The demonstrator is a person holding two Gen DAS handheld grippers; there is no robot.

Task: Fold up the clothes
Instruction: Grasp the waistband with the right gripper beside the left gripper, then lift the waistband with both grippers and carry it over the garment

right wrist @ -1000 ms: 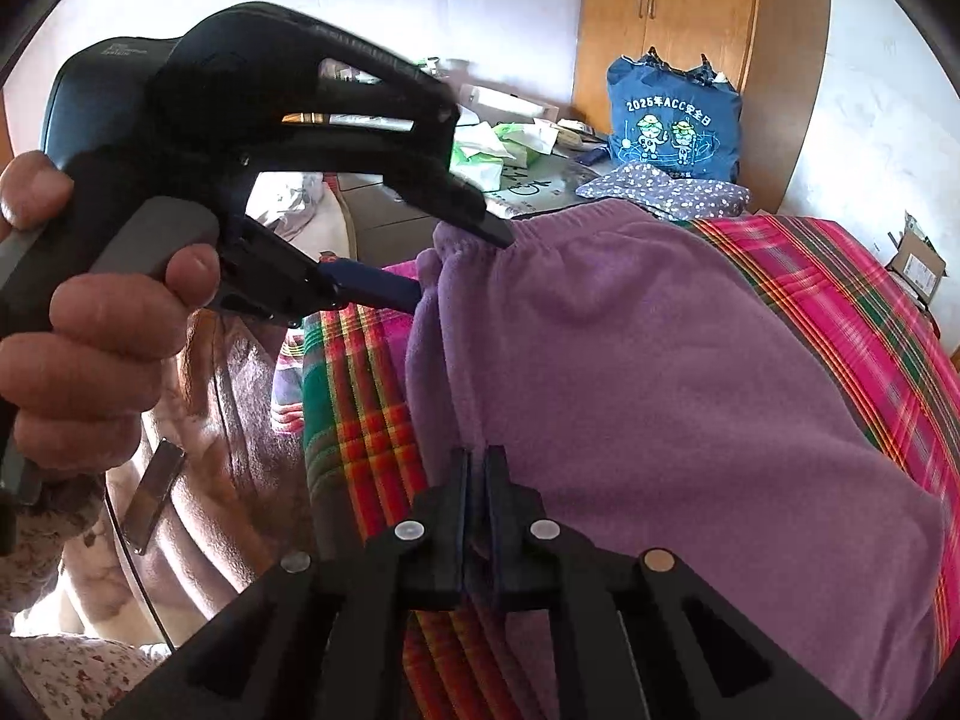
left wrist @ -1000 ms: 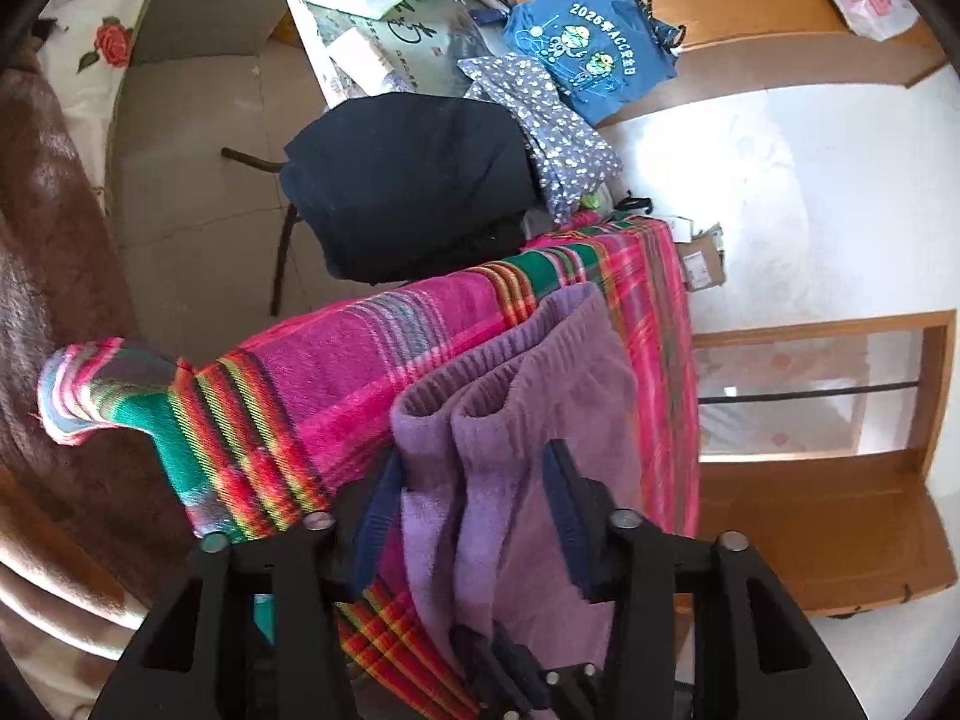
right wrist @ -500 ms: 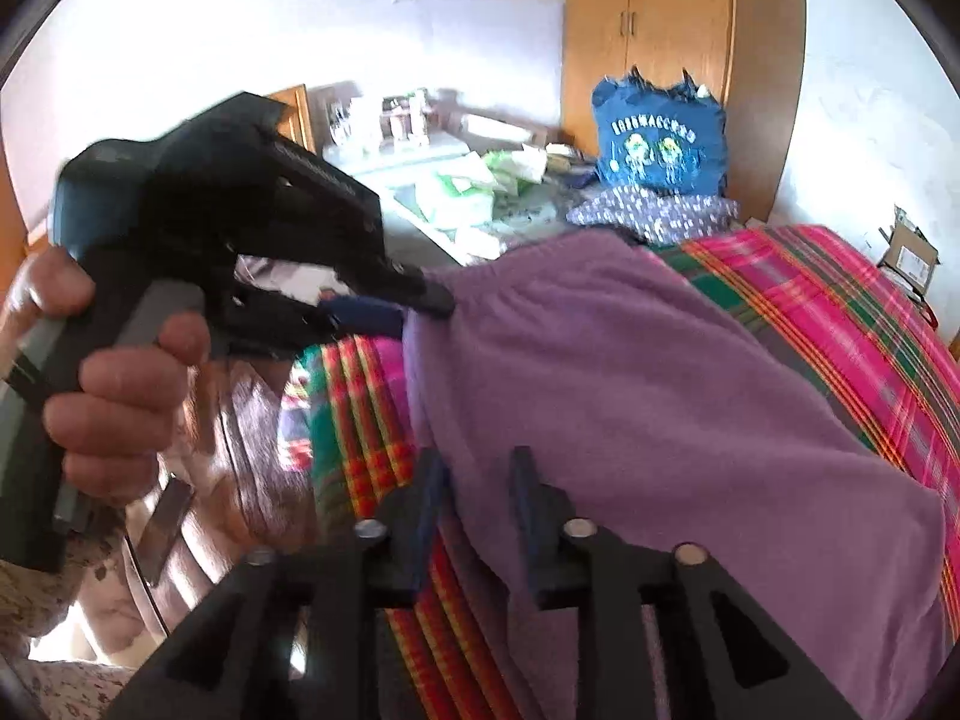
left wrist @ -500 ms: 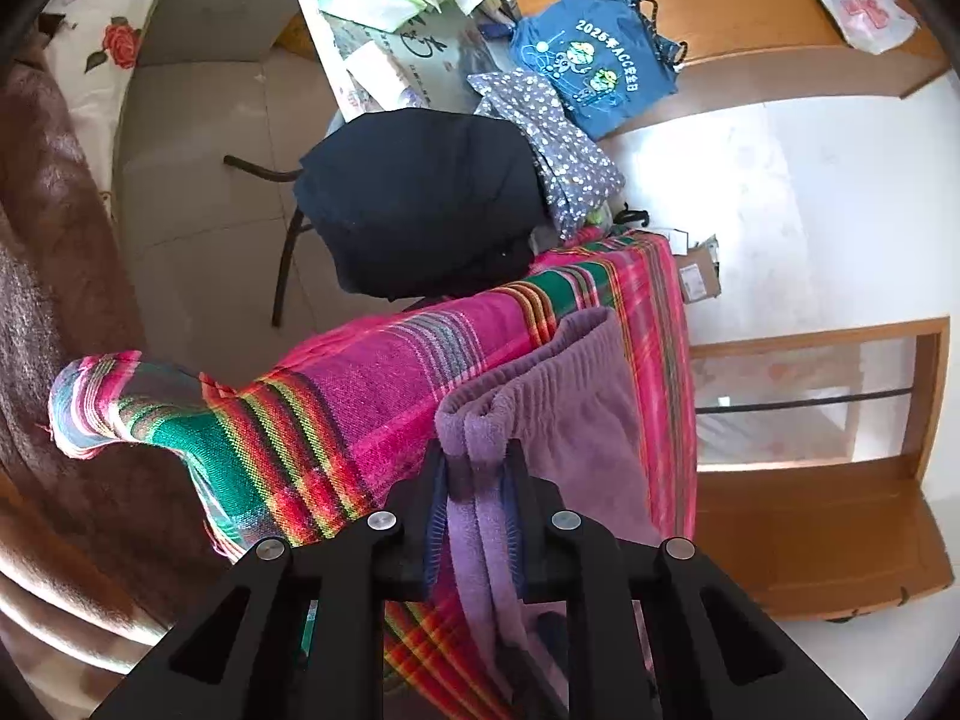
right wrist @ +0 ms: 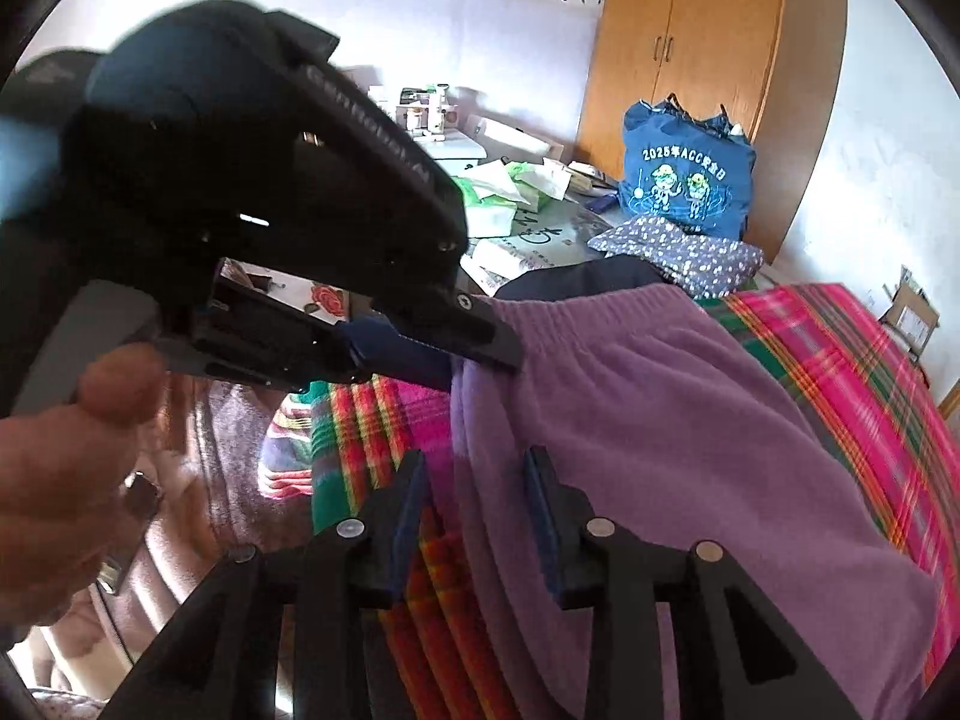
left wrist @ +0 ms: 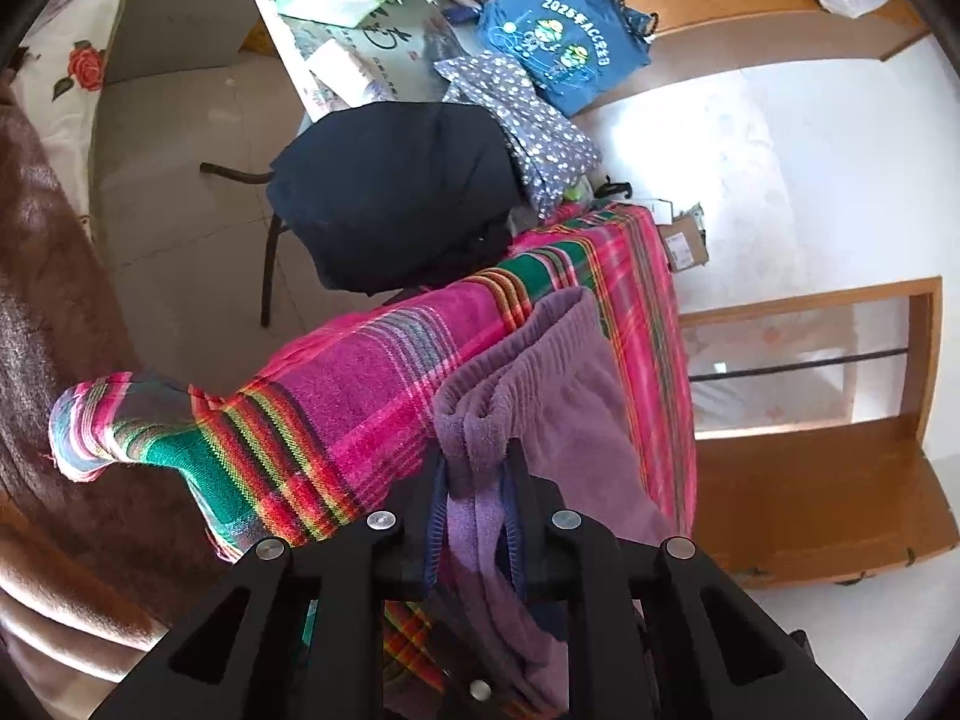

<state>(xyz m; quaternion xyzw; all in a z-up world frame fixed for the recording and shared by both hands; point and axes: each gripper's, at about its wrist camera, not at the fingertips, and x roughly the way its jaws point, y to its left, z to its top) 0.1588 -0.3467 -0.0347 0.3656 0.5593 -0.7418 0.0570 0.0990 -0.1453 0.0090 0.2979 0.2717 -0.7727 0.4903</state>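
Purple fleece trousers (left wrist: 558, 408) lay spread on a pink plaid blanket (left wrist: 360, 414) over what looked like a bed, with the elastic waistband toward the blanket's near-left edge. The left gripper (left wrist: 477, 516) had its fingers clenched on a bunched fold of that waistband. The right gripper (right wrist: 477, 504) was letting go: its fingers were opening, straddling the trousers' edge without pressing it. By my reading, the step in hand was a re-grip partway through the fold, one hand anchoring while the other sought a new hold. Next, the right gripper would likely need to take a fresh pinch farther along the fabric so that both could carry it over.
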